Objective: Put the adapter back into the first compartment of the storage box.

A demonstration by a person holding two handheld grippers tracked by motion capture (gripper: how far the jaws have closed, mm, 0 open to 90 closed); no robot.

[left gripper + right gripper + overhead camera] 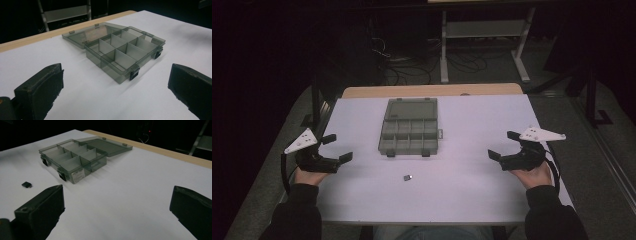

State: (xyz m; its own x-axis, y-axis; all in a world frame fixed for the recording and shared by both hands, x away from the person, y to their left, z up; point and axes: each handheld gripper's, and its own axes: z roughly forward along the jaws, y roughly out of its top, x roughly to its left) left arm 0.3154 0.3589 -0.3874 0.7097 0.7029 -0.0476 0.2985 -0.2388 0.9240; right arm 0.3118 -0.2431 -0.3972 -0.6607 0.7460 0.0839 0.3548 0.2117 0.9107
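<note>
— What's on your white tabletop [472,150]?
— An open grey compartment box [409,126] at frame centre, a small dark chip [407,177] just below it.
— My hands?
— Left hand-held gripper [337,148] and right hand-held gripper [503,145] both gape wide, holding nothing, at the side edges.

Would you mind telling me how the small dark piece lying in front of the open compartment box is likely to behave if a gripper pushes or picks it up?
The small dark piece looks flat and low, so it would probably slide rather than roll on the smooth white table. It seems tiny beside the jaws, so likely light and easy to flick away. Its thin profile may make pinching it awkward.
</note>
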